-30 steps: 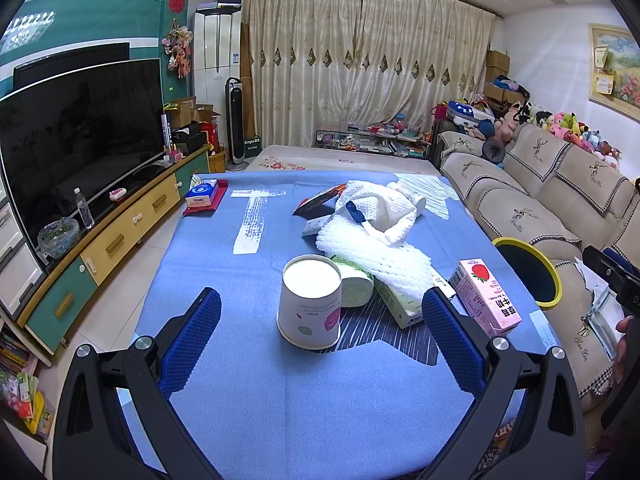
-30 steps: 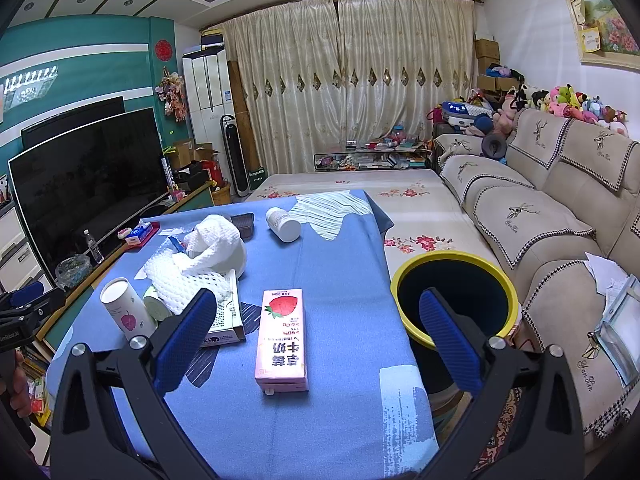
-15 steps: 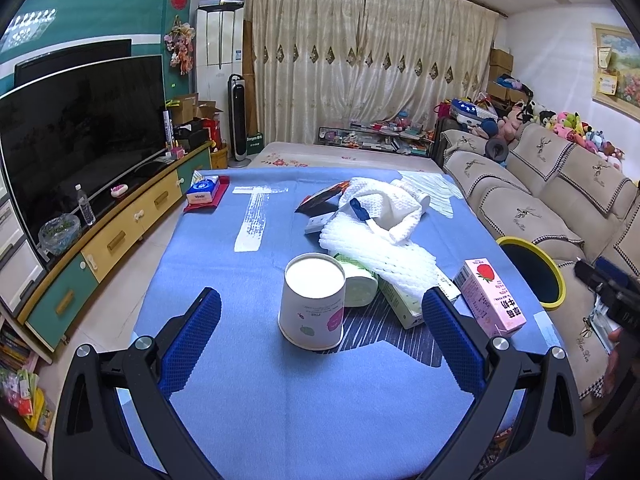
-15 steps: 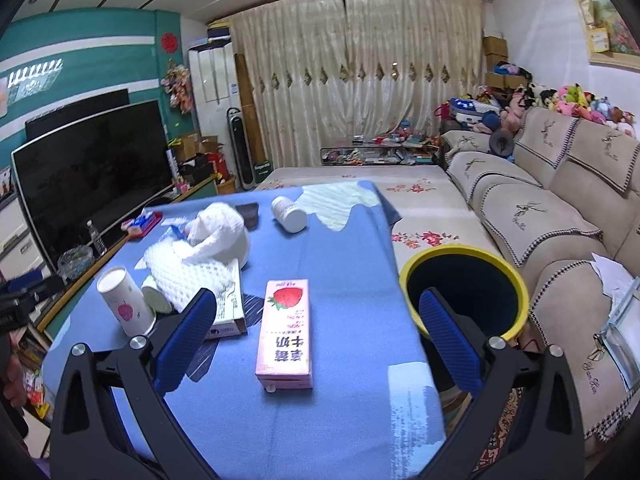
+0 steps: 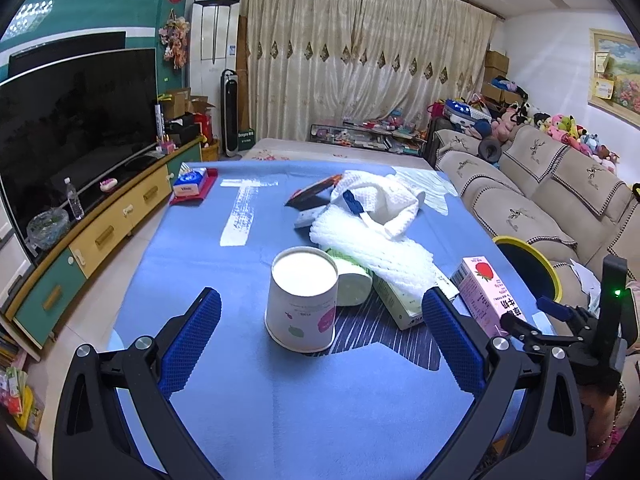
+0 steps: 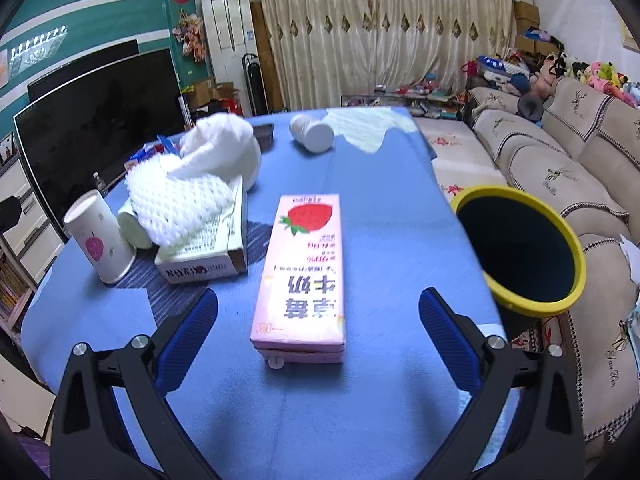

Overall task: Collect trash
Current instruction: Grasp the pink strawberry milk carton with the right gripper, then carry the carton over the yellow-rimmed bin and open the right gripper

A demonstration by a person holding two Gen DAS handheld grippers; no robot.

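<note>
A pink strawberry milk carton [image 6: 300,280] lies flat on the blue tablecloth [image 6: 380,200]. Its near end sits between the blue fingers of my right gripper [image 6: 319,300], whose jaws are closing without touching it. That gripper also shows low at the right of the left wrist view, beside the carton [image 5: 486,296]. My left gripper [image 5: 321,300] stands open and empty just short of an upright white paper cup [image 5: 302,304]. A dark bin with a yellow rim [image 6: 520,248] stands off the table's right edge.
Behind the cup lie a tipped cup [image 5: 354,288], a white foam net [image 5: 372,248] over a flat box [image 6: 208,248], and a white cloth [image 5: 380,200]. Another cup [image 6: 312,134] lies at the far end. A sofa [image 6: 560,168] is on the right and a TV [image 5: 72,112] on the left.
The right gripper has sunk toward the table and closed in on the pink carton, which now looms large between its fingers. The left gripper has stayed put.
</note>
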